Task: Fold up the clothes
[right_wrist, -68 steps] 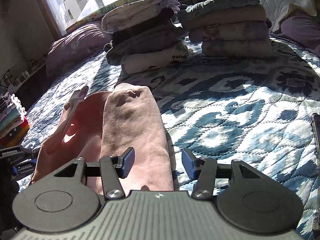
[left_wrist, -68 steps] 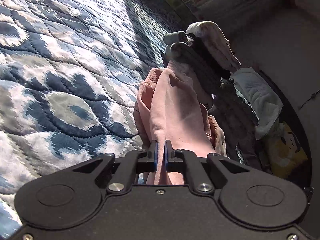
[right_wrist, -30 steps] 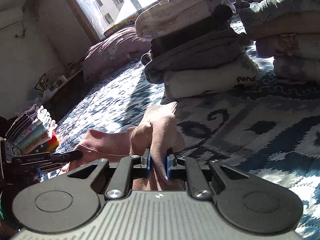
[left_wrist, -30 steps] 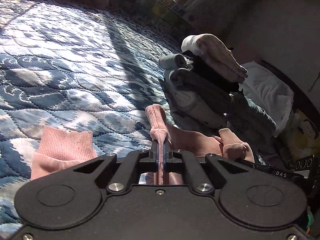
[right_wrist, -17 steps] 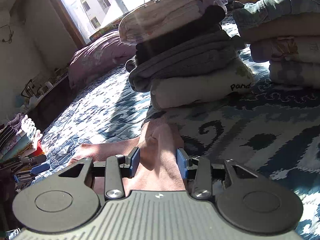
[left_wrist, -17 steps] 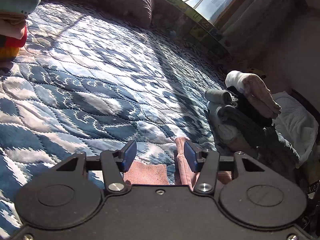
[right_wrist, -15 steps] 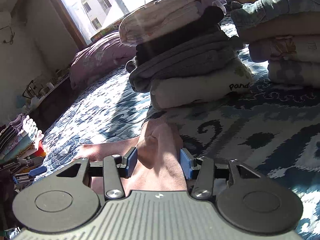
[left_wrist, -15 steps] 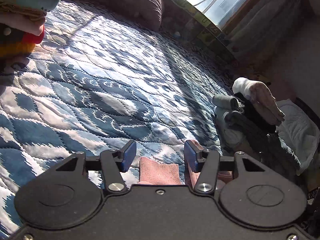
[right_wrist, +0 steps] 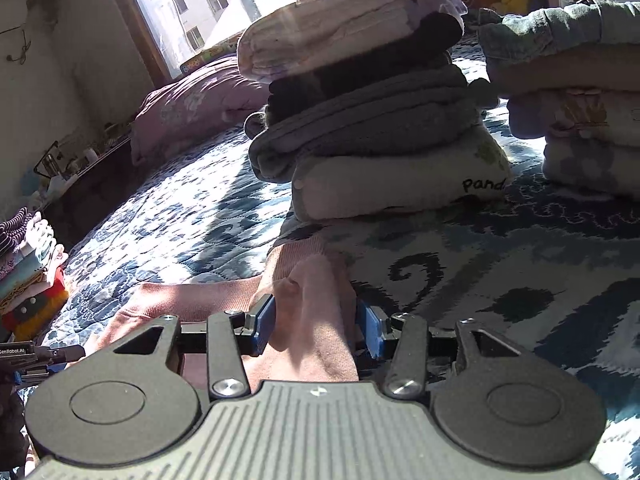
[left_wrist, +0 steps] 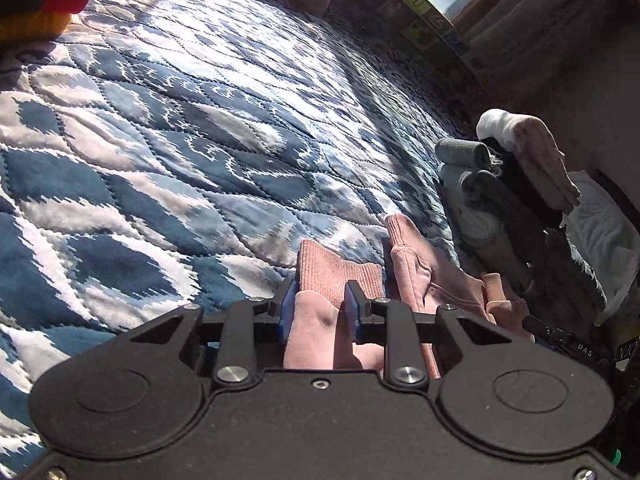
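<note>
Sunlit blue-and-white quilt (left_wrist: pixel 168 128) stretches bare to the left and toward the window (right_wrist: pixel 224 4), leaving wide room on that side, while two stacks of folded clothes (right_wrist: pixel 372 112) crowd the far right edge, one stack just beyond the work. A pink garment (left_wrist: pixel 424 276) lies flat on the quilt, its two ribbed cuffs pointing away. The left gripper (left_wrist: pixel 318 306) sits with jaws partly apart, straddling one pink leg (left_wrist: pixel 316 332) without pinching it. The right gripper (right_wrist: pixel 316 324) likewise stands partly spread around the other leg (right_wrist: pixel 312 320), pads beside the cloth. A smaller colourful pile (right_wrist: pixel 28 264) sits at the quilt's far left.
</note>
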The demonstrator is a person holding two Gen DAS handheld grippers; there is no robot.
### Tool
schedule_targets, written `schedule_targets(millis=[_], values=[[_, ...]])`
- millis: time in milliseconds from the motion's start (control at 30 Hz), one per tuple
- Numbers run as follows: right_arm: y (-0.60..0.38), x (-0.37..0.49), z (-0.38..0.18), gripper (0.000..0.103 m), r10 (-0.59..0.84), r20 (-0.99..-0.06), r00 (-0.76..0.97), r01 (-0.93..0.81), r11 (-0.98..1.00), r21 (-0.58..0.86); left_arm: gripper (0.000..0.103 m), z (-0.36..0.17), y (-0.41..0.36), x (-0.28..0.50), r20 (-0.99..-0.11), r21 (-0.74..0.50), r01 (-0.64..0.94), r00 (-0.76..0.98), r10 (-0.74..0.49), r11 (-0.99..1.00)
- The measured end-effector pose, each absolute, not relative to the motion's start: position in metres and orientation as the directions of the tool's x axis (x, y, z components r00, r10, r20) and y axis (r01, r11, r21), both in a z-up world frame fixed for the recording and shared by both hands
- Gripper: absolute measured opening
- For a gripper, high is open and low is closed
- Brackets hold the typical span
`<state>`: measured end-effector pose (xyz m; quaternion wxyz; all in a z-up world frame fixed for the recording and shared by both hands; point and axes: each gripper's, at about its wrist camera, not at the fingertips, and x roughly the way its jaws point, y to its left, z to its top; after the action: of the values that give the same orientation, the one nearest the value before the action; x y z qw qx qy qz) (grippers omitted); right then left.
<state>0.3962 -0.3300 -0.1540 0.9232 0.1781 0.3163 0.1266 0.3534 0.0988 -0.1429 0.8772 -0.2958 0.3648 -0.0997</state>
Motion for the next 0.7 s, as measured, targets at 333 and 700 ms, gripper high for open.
schedule_targets(millis=[333,700], values=[[-0.338,0.382,-0.137,0.004,0.365,-0.470,0.803,-0.167,0.896,0.410,0.005,-0.130,0.106,0.337,-0.505,-0.603,-0.031,0.789,-0.351,0.797],[-0.455,0.287,-0.111,0.004,0.185,-0.329,0.926,0.024,0.842,0.539,0.005,-0.080,0.141,0.262,-0.356,-0.581,-0.100,0.924,-0.142,0.808]])
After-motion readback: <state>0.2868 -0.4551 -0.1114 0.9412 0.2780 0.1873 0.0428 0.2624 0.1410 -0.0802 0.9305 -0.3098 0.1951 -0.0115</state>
